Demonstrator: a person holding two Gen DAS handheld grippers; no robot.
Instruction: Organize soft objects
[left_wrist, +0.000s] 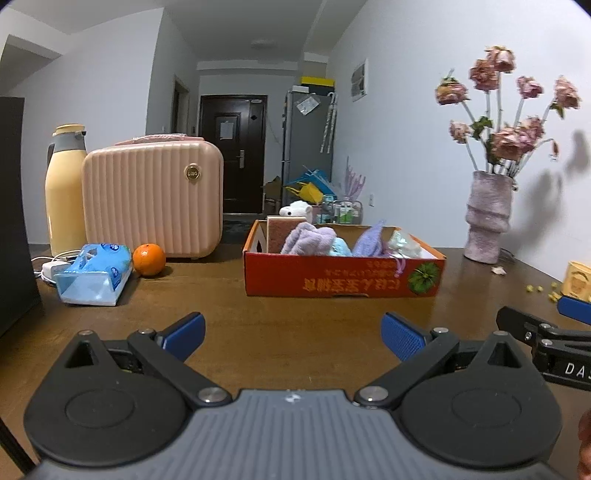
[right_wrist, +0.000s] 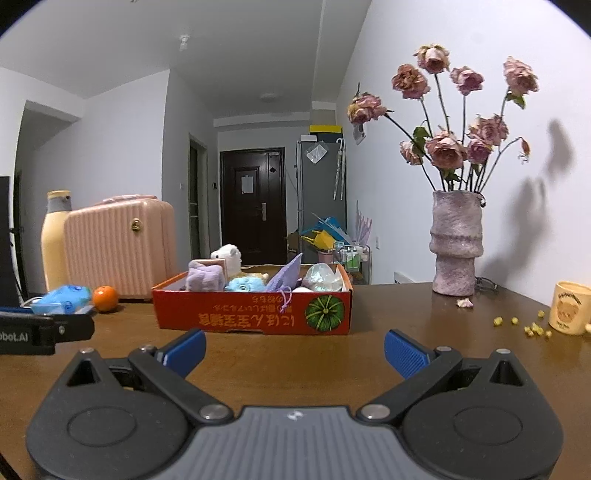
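A red cardboard box (left_wrist: 343, 277) stands on the brown table (left_wrist: 288, 325), also in the right wrist view (right_wrist: 255, 314). It holds soft things: a lilac towel (left_wrist: 310, 240), a light blue plush (right_wrist: 245, 284), a purple cloth (right_wrist: 286, 275) and a shiny white bag (right_wrist: 323, 278). A white plush toy (right_wrist: 227, 256) sits behind the box. My left gripper (left_wrist: 293, 334) is open and empty, in front of the box. My right gripper (right_wrist: 295, 352) is open and empty, also short of the box. Each gripper shows at the edge of the other's view.
A pink case (left_wrist: 151, 197), a yellow flask (left_wrist: 64, 192), an orange (left_wrist: 149, 259) and a blue tissue pack (left_wrist: 94, 275) stand at the left. A vase of dried roses (right_wrist: 456, 240), a yellow mug (right_wrist: 569, 308) and scattered yellow bits (right_wrist: 528, 326) are at the right.
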